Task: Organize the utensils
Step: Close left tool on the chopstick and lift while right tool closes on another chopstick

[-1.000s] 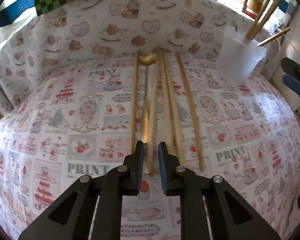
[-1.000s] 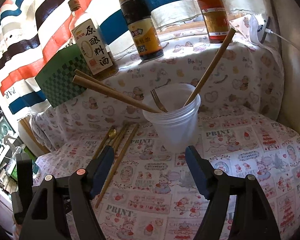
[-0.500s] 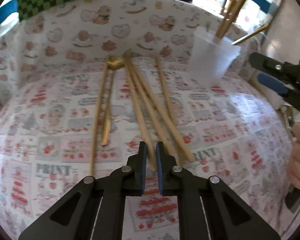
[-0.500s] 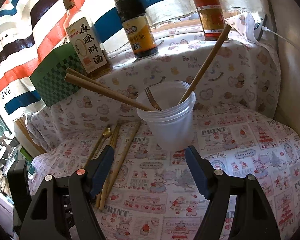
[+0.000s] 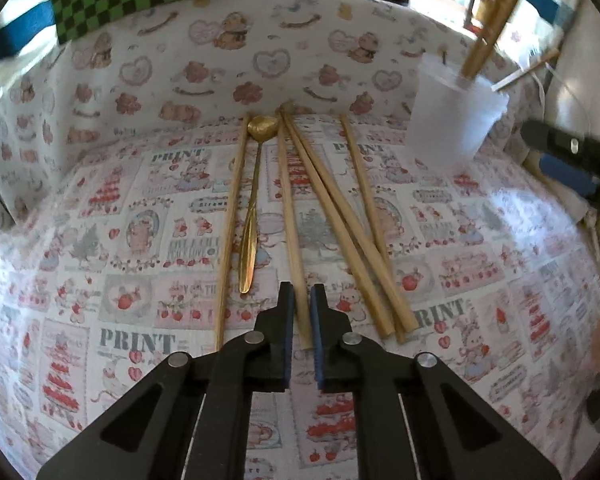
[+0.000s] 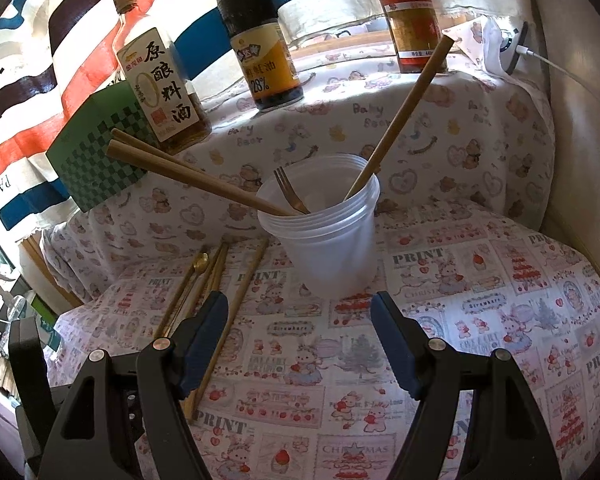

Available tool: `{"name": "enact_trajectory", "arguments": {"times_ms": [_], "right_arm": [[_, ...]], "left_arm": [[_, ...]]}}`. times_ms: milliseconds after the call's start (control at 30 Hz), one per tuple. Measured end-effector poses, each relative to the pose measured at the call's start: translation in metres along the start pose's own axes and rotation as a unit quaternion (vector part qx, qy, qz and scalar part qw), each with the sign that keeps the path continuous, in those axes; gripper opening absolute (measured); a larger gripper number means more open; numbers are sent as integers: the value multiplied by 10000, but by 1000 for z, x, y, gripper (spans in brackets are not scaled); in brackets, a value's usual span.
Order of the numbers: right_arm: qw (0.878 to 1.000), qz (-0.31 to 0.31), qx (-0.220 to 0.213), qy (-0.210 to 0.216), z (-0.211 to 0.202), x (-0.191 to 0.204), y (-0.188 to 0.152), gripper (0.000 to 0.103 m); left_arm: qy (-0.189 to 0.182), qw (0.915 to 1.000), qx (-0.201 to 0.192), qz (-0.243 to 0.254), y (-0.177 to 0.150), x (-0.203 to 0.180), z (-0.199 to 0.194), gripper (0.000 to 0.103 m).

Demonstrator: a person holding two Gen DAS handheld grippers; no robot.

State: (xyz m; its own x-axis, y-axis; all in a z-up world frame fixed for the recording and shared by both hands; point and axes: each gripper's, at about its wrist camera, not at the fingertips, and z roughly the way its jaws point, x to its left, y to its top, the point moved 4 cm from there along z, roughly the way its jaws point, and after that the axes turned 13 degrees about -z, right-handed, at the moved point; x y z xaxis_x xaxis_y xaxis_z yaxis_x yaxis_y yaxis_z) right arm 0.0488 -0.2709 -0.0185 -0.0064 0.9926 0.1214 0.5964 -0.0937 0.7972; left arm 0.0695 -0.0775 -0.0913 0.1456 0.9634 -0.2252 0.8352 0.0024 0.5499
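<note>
Several wooden chopsticks (image 5: 332,220) and a gold spoon (image 5: 252,216) lie side by side on the printed tablecloth; they also show in the right wrist view (image 6: 216,276). My left gripper (image 5: 301,300) hovers with its jaws nearly closed around the near end of one chopstick (image 5: 292,240); I cannot tell if it is gripped. A translucent plastic cup (image 6: 324,236) holds chopsticks (image 6: 396,120) and a fork (image 6: 288,192); the cup also shows in the left wrist view (image 5: 452,116). My right gripper (image 6: 300,320) is open and empty just in front of the cup.
Three sauce bottles (image 6: 260,40) and a green checkered box (image 6: 96,152) stand on the raised ledge behind the cup. A cloth-covered wall (image 5: 220,60) bounds the table at the back. A charger cable (image 6: 540,56) hangs at the right.
My left gripper shifted over the chopsticks and now sits at the near end of one stick, jaws still narrow. My right gripper moved slightly closer to the cup.
</note>
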Motion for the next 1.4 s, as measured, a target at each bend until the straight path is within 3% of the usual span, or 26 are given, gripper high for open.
{"name": "enact_trajectory", "arguments": {"times_ms": [67,167,333,400,467,567,767,900,1033,1100,1133,1400], "right_arm": [[10000,-13,13,10,0,1,-1,76],[10000,-76,42,45,1,5,-1,76],[9991,-299,227,202,7,24,-8,76],[9970,-434,435,478,12,35,-13,70],[9925,-433,689,917,18,46,-19,54],[9820,-571,1117,1415,30,69,-33,46],[9718,-1283,1308,1486,35,109,-53,40],[9682,-1701,1349,1241,34,122,-62,36],[9657,-1956,1386,1001,37,125,-69,27],[9657,-2033,1321,923,36,125,-70,15],[9674,-1990,1268,919,34,124,-69,10],[9864,-1609,-69,335,-14,97,-35,9]], "left_arm": [[-88,9996,-148,-208,4,4,-7,6],[-240,9969,-709,-261,10,1,-34,6],[-725,9786,-1814,-650,20,12,-86,6],[-827,9699,-2145,-807,21,20,-102,6],[-837,9613,-2455,-930,22,27,-116,6],[-638,9527,-2810,-964,25,41,-135,6],[-547,9536,-2783,-1010,34,57,-134,6],[-533,9557,-2716,-1001,34,55,-129,6],[-568,9549,-2746,-980,33,54,-130,6],[-593,9529,-2803,-991,33,56,-133,6],[-611,9516,-2842,-1003,33,56,-135,6],[-613,9422,-3155,-946,31,56,-148,6]]}}
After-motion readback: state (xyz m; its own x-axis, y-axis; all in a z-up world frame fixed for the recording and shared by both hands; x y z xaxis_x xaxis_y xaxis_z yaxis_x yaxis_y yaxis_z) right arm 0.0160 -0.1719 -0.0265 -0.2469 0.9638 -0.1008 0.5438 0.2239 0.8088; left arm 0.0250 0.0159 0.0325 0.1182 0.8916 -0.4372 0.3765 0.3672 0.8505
